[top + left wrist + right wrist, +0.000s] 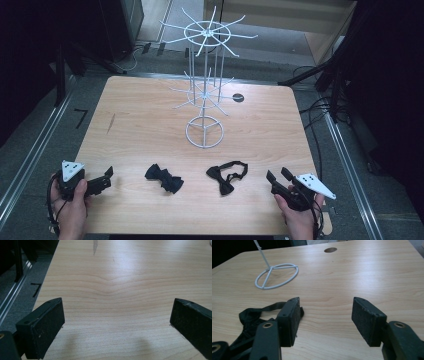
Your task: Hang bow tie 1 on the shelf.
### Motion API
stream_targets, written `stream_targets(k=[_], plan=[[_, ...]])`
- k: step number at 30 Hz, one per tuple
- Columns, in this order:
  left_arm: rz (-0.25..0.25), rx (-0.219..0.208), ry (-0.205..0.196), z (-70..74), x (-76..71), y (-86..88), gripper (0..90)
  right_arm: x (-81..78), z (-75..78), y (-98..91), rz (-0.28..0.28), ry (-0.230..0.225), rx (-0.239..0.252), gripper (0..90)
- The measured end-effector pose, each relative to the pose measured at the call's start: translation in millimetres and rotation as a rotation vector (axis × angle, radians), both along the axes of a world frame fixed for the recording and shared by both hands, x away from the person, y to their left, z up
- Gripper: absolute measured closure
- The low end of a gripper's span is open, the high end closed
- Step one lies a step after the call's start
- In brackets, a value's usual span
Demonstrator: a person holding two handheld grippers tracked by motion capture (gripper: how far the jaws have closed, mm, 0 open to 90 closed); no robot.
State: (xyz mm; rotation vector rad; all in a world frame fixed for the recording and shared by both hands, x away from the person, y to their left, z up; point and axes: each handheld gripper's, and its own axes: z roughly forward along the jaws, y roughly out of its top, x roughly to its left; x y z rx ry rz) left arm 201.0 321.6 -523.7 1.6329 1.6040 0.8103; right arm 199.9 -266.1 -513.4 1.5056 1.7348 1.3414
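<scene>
- Step: reaching w/ right tongs (276,176) for black fabric bow tie w/ strap (226,175); both tongs released, nothing grasped.
- Left tongs (107,175) idle on wooden worktop (150,125).
- Next: shift right tongs left over tie, clench, lift to white wire rack (205,85).

In the right gripper view, the near jaw of the right gripper (325,321) covers part of the strapped bow tie (253,315), whose lower end runs off the bottom edge. The white wire rack (275,275) is cut off there above its base ring. In the high view, both forearms leave the bottom edge
</scene>
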Motion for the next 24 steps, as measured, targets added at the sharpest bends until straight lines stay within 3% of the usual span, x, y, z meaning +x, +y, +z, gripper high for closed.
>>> stream_targets(k=[3,9,24], plan=[[0.001,-0.001,-0.001,0.1,-0.2,-0.3,0.0,2.3,1.8,6.3,0.029,-0.007,0.019,43.8],[-0.004,0.001,0.004,-0.1,0.2,-0.7,0.0,4.0,4.7,19.1,0.076,-0.020,0.007,46.2],[-0.004,0.000,0.002,0.0,0.0,-0.5,0.0,12.1,6.1,57.9,0.124,-0.010,0.007,46.4]])
